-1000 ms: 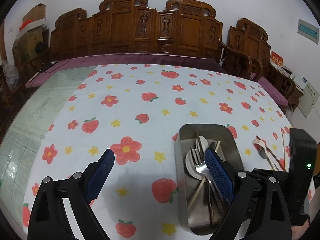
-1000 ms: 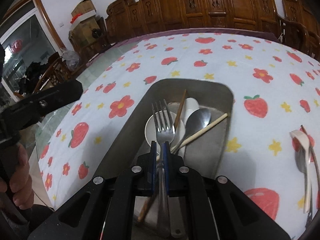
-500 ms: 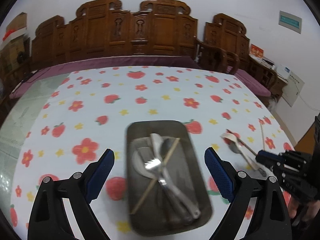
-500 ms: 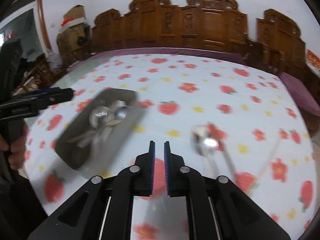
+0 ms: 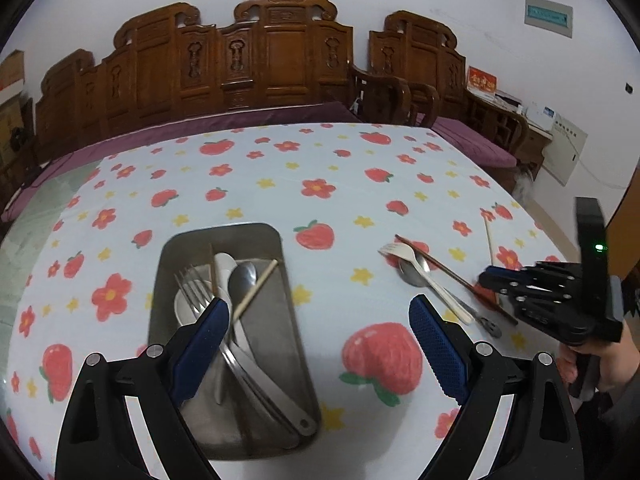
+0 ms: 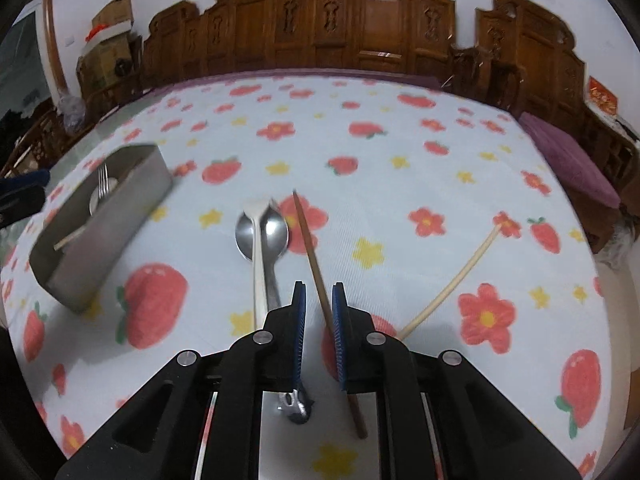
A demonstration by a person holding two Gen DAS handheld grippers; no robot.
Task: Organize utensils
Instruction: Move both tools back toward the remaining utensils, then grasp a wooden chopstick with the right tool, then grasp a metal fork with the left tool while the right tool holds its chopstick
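1. Where the white cloth (image 5: 280,200) with printed strawberries and flowers covers the bench, we see a rectangular metal tray (image 5: 276,360) with rounded corners and a dull grey sheen; the right wrist view shows its upright wall (image 6: 120,216).
2. Inside the tray lie a steel fork (image 5: 192,284), a polished steel spoon (image 5: 242,280), a pale white spoon (image 5: 224,264) and a light wooden chopstick (image 5: 256,290) crossing the others at a slant.
3. Our left tool (image 5: 320,344) hovers with its blue ribbed pads spread wide, holding nothing; its left pad (image 5: 204,344) sits over the tray's handles.
4. To the right of the tray, well apart from it, loose pieces lie on the cloth: a white plastic fork (image 6: 258,248) resting on top of a shiny metal spoon (image 6: 276,232), a thin dark brown chopstick (image 6: 308,236), and a pale chopstick (image 6: 452,284) off to the right.
5. Our right tool (image 6: 319,300) has its pads narrowly parted, astride the dark chopstick; we cannot tell whether they touch it.
6. Beyond the loose pieces the cloth runs bare to the far edge, where carved wooden chairs (image 5: 280,60) stand against the wall.
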